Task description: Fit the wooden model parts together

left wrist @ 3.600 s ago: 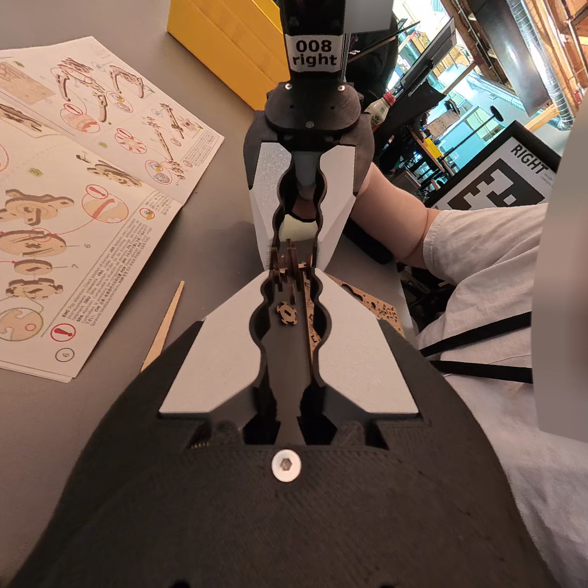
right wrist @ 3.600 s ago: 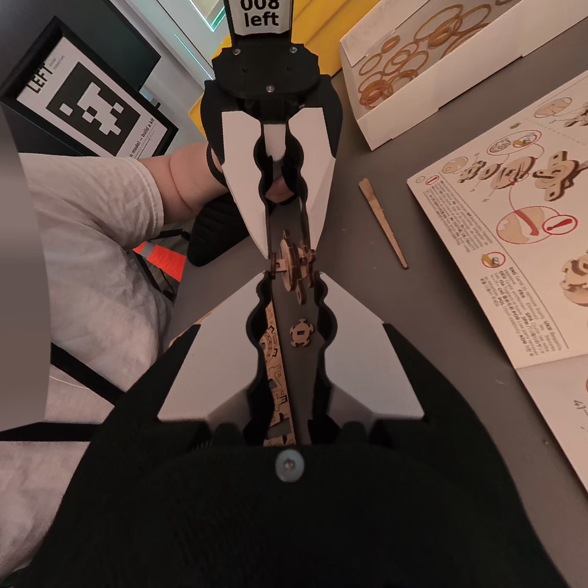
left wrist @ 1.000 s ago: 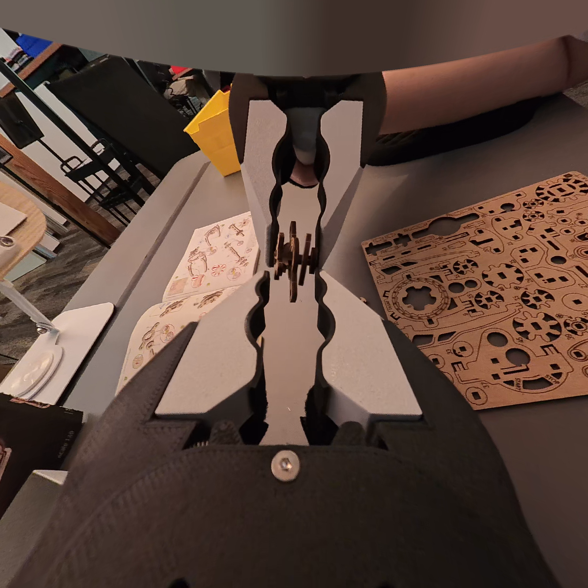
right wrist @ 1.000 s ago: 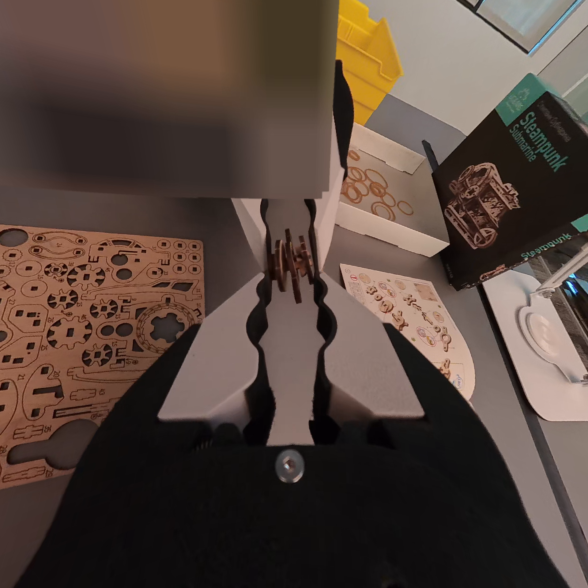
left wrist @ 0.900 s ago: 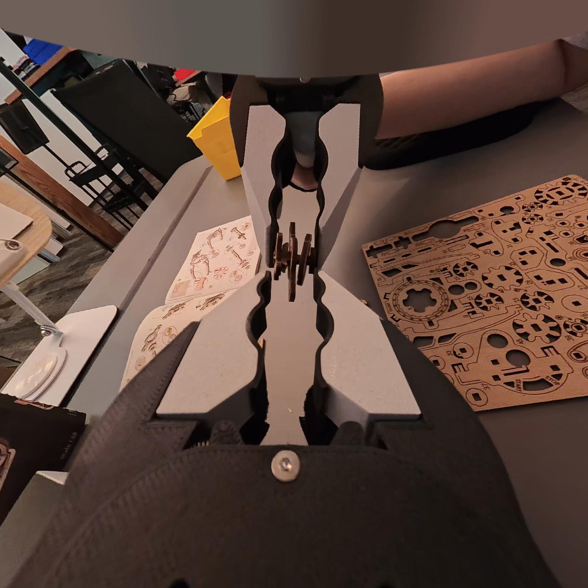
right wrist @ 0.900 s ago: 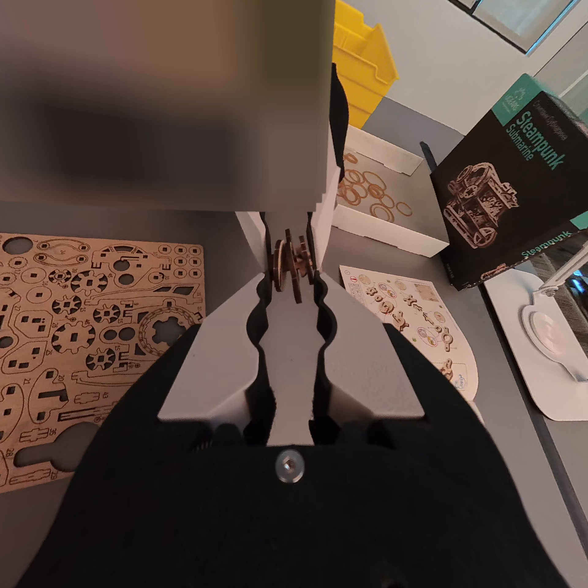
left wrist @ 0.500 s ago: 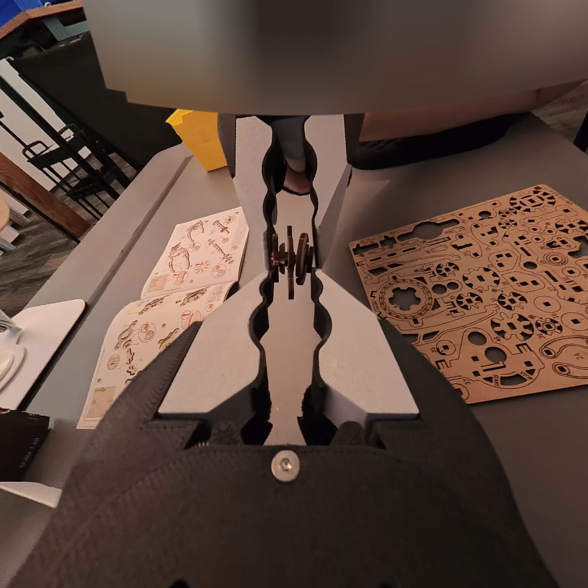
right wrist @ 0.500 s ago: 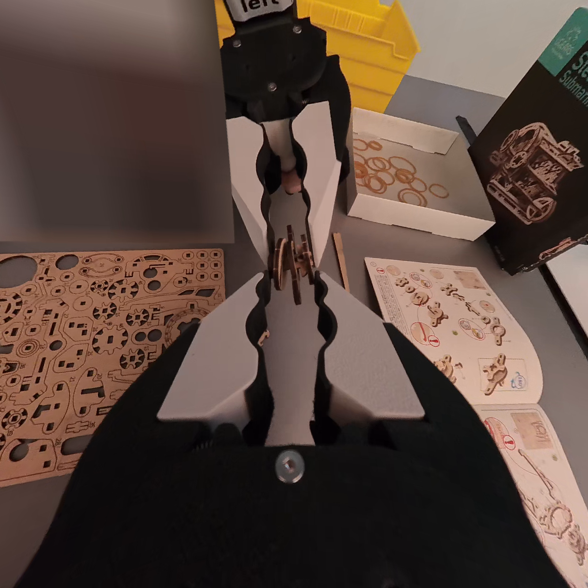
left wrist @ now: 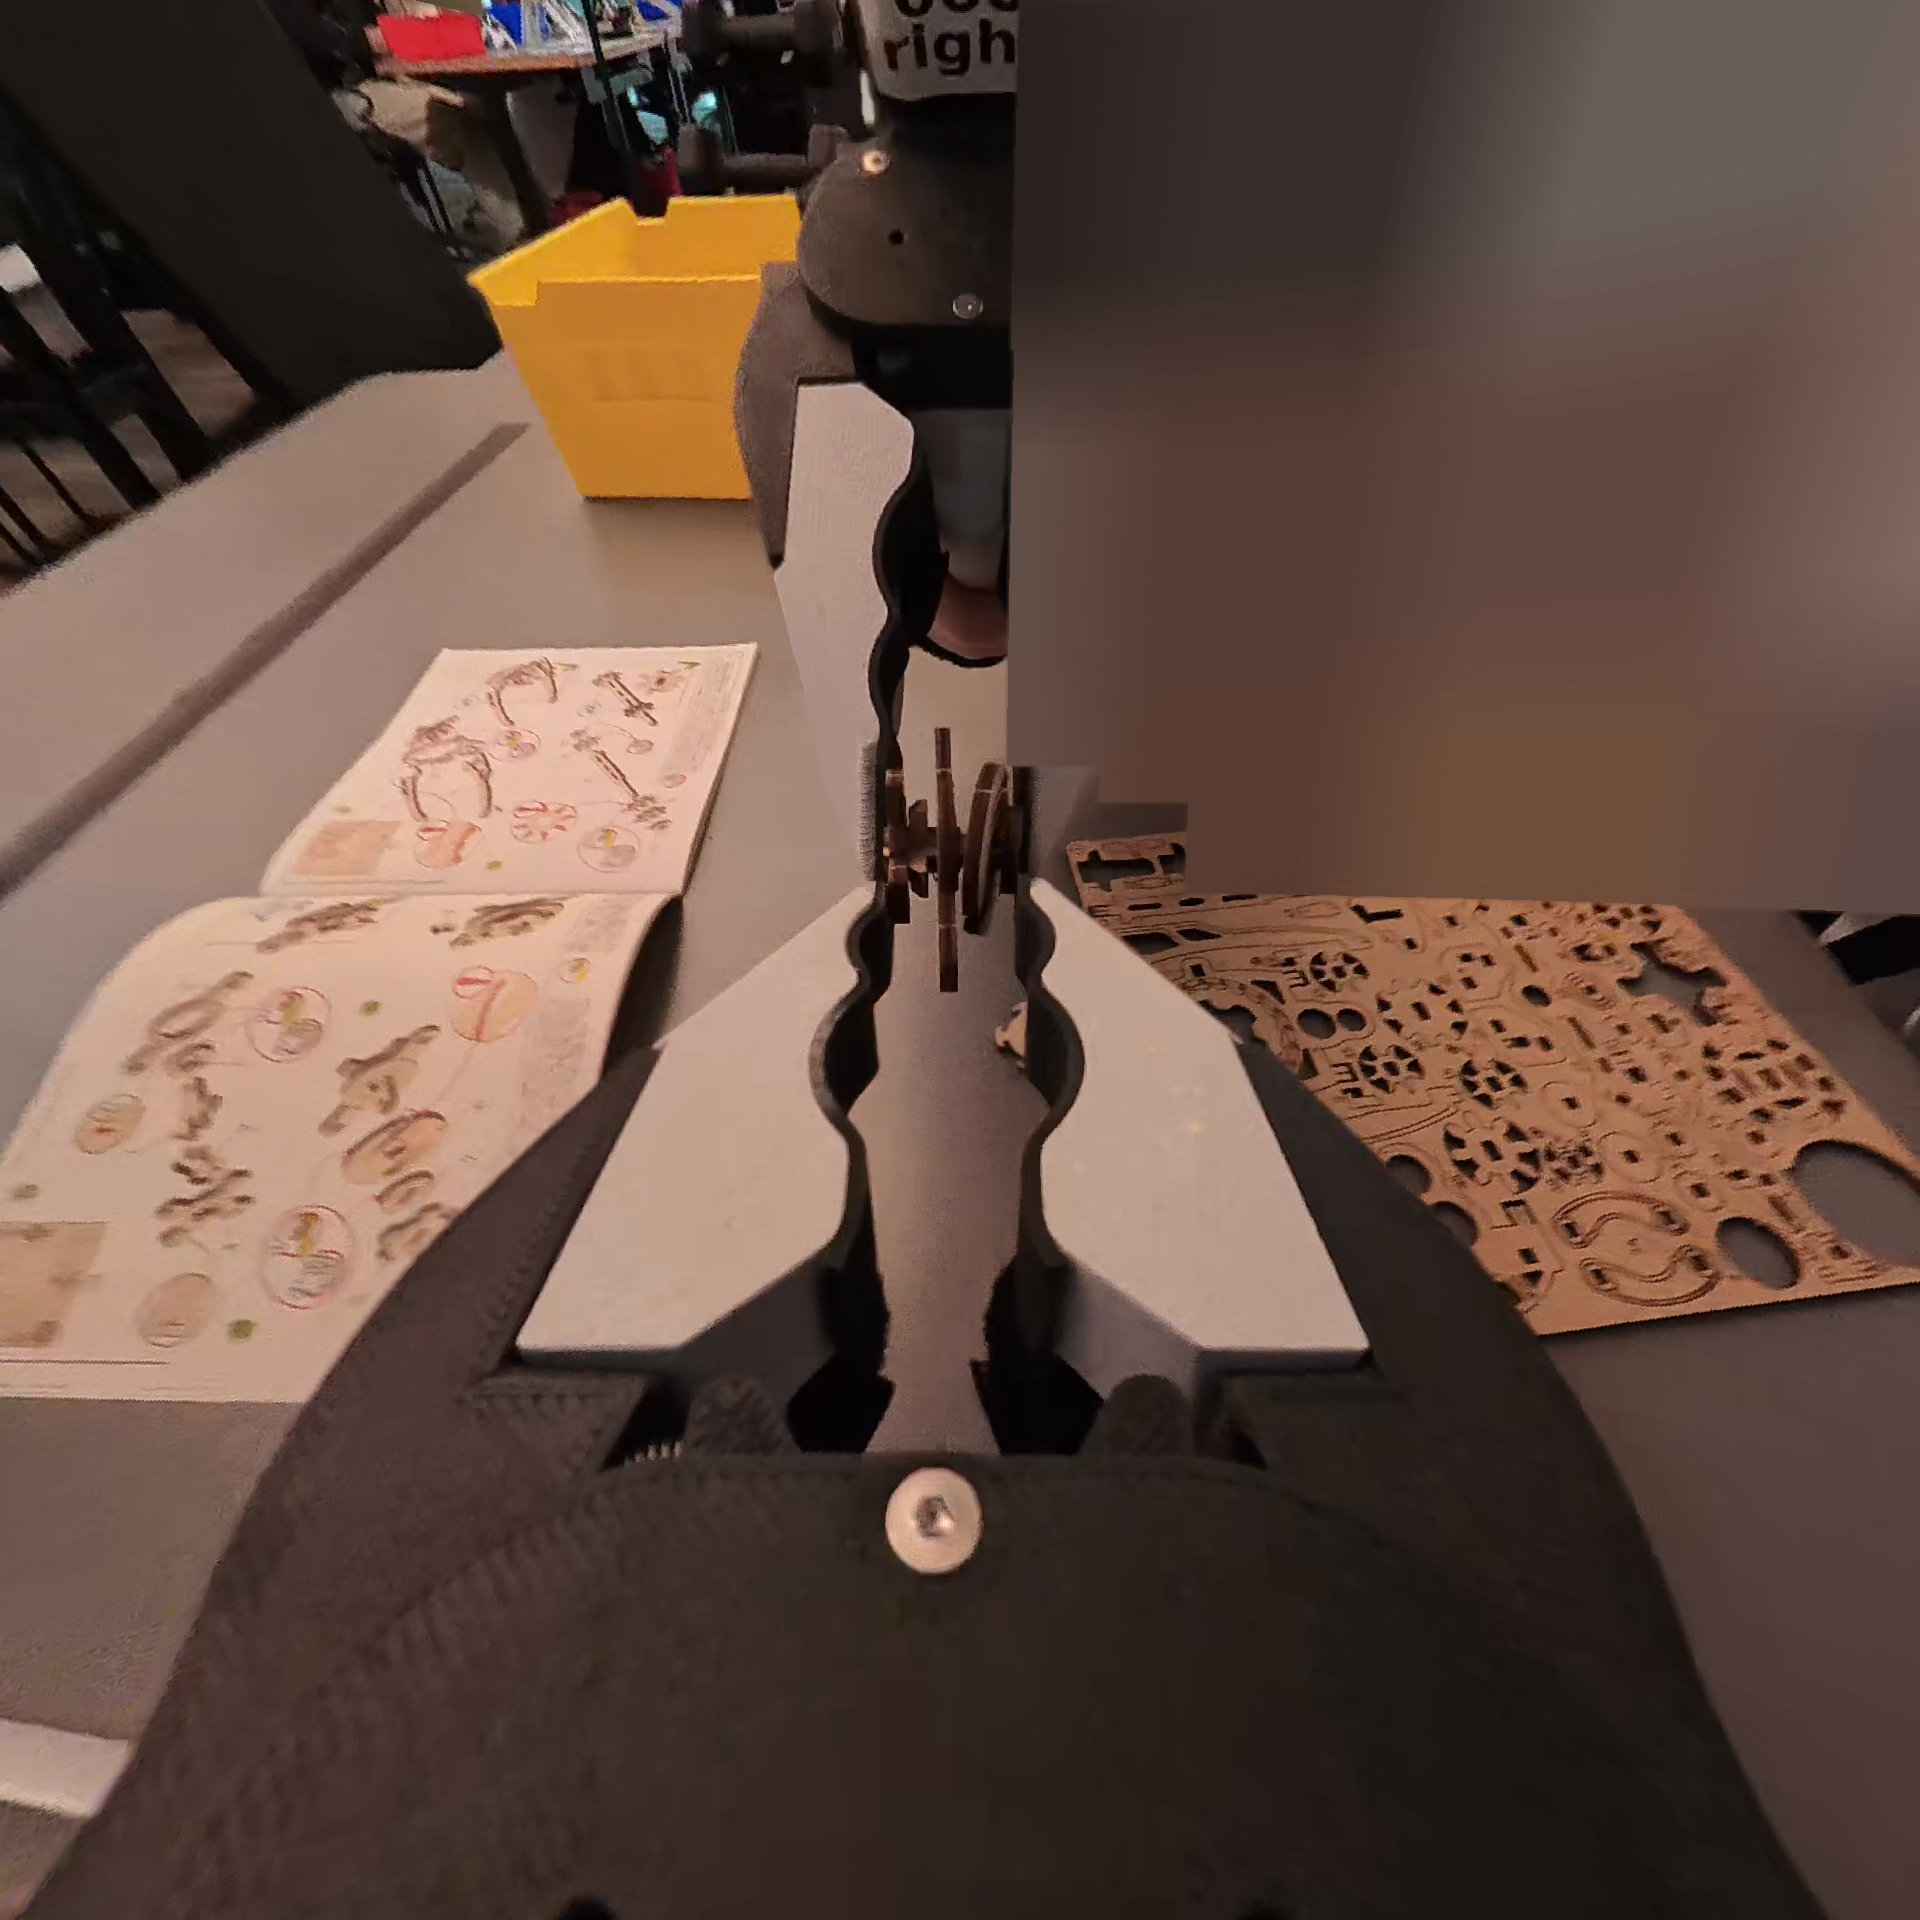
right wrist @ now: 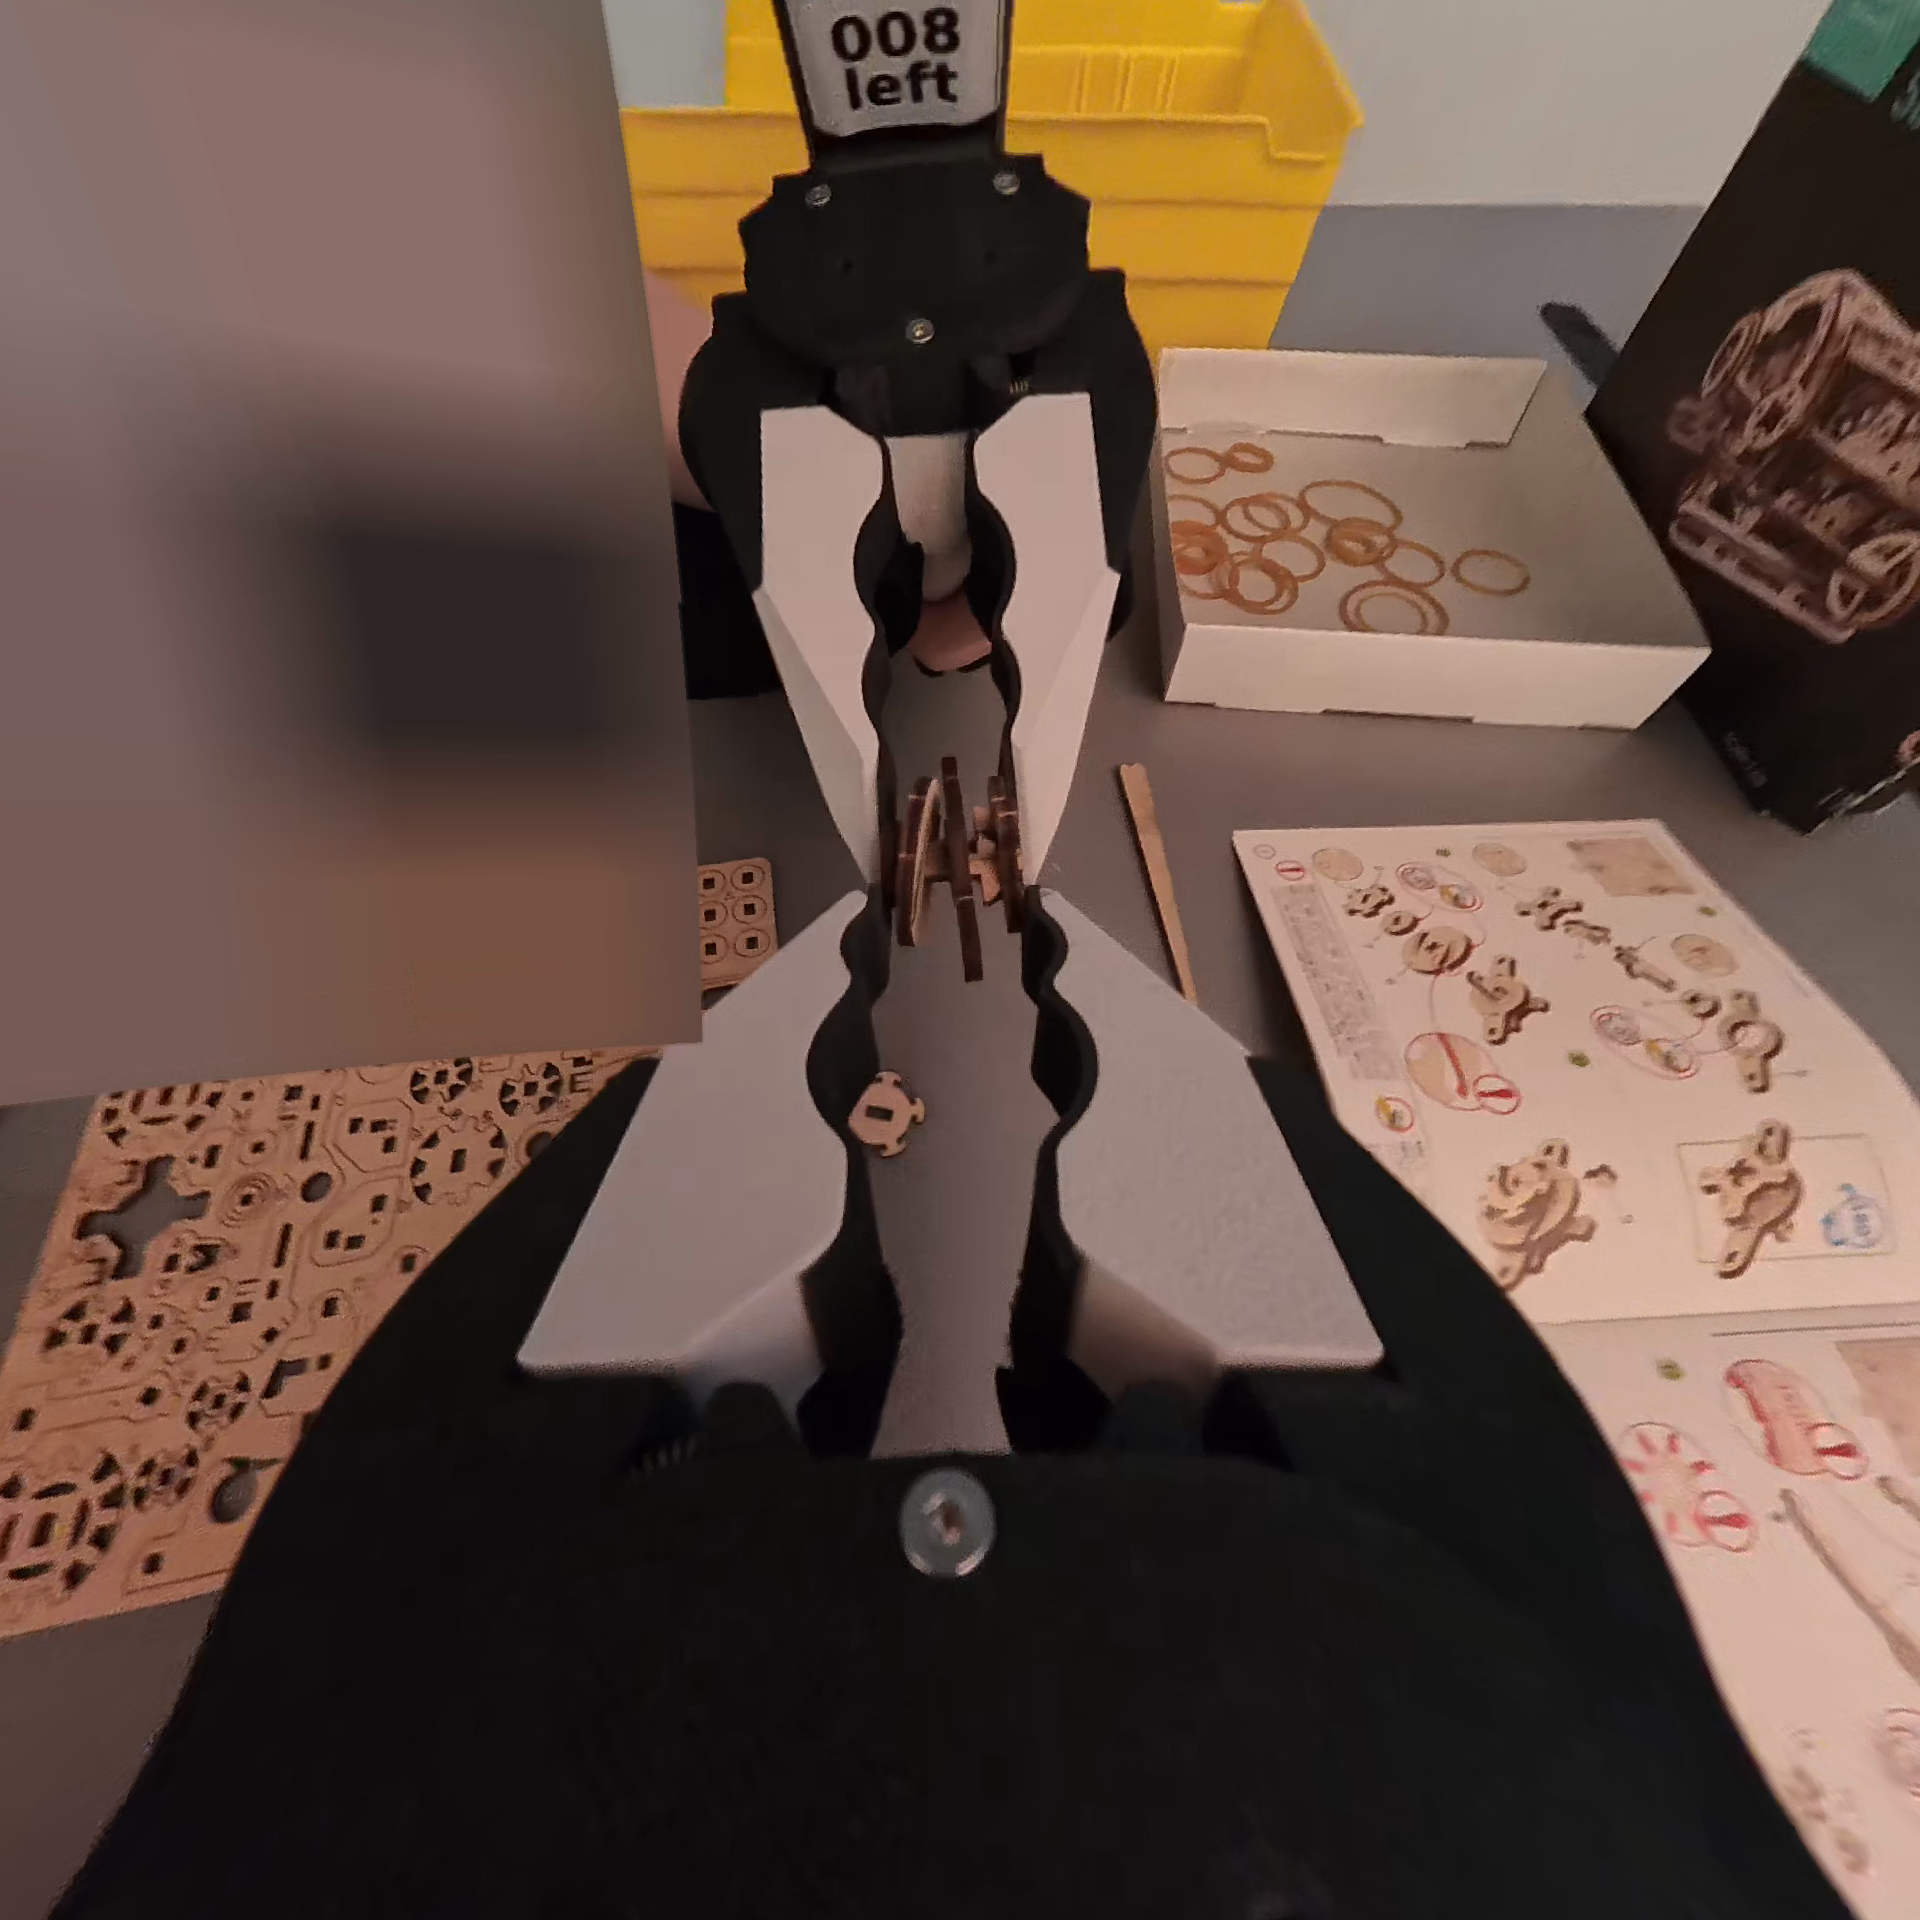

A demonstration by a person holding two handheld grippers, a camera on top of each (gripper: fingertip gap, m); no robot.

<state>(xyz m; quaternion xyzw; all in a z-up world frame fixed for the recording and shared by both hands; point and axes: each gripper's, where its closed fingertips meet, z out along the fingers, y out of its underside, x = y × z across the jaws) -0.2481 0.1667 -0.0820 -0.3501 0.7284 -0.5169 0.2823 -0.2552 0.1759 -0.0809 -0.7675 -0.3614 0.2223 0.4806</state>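
Facing tip to tip at the frame centre, the left hand-held gripper and the right hand-held gripper both clamp one gear stack, held above the surface. Its axle runs left to right, across both grippers. A loose gear lies below, nearer the right one.

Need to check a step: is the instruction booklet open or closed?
Open: the instruction booklet lies spread flat, two illustrated pages showing.

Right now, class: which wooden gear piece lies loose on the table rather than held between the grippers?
The small notched gear lying flat beneath the right gripper; the others sit on the held gear assembly.
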